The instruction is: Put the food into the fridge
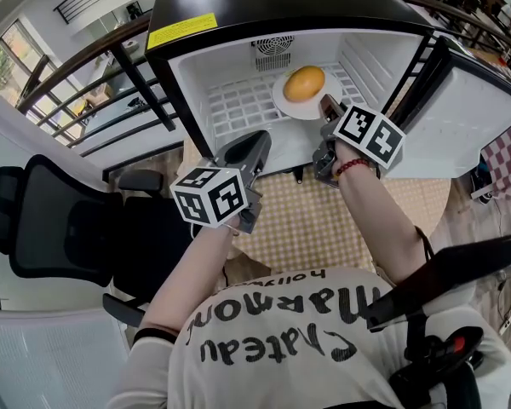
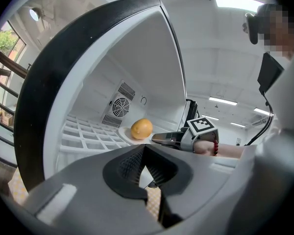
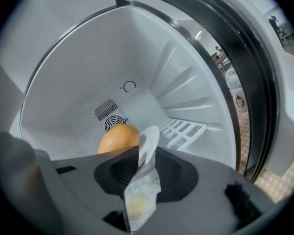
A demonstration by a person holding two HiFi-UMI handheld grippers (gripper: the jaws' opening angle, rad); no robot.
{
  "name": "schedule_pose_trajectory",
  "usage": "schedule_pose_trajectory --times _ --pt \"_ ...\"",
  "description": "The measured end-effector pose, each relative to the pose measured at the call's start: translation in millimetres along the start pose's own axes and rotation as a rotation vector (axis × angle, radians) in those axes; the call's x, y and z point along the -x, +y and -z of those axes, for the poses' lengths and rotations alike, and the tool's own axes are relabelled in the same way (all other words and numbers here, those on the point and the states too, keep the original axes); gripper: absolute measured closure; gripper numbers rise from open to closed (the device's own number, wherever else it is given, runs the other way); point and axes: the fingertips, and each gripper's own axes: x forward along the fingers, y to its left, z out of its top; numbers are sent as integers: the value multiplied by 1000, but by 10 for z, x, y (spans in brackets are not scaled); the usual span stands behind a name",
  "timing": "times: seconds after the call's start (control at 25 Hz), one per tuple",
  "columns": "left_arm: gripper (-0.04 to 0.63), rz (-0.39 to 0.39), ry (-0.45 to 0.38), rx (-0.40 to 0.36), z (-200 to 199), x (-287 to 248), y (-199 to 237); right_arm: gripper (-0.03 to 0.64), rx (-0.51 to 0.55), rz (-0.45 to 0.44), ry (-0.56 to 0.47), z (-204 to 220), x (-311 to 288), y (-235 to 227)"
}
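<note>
A yellow-orange round fruit (image 1: 304, 83) (image 2: 141, 128) (image 3: 118, 138) lies on a white plate (image 1: 281, 102) (image 3: 149, 140) on the wire shelf (image 1: 238, 105) inside the open mini fridge (image 1: 192, 71). My right gripper (image 1: 328, 111) (image 3: 140, 166) reaches into the fridge. The plate's near rim stands between its jaws, and the pads stand slightly off it on both sides. My left gripper (image 1: 254, 148) (image 2: 145, 166) hangs in front of the fridge's lower left edge, shut, with nothing in it. The right gripper (image 2: 161, 138) also shows in the left gripper view, beside the fruit.
The fridge door (image 1: 481, 118) stands open to the right. The fridge sits on a table with a checkered cloth (image 1: 307, 220). A black office chair (image 1: 60, 220) is at the left, with railings (image 1: 111, 66) behind it. A fan grille (image 1: 273, 51) is on the fridge's back wall.
</note>
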Motion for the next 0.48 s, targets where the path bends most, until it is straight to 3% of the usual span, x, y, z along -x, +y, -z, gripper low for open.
schedule_pose_trajectory --times 0.48 --pt "591 -20 2 18 46 38 65 482 202 32 43 10 -72 46"
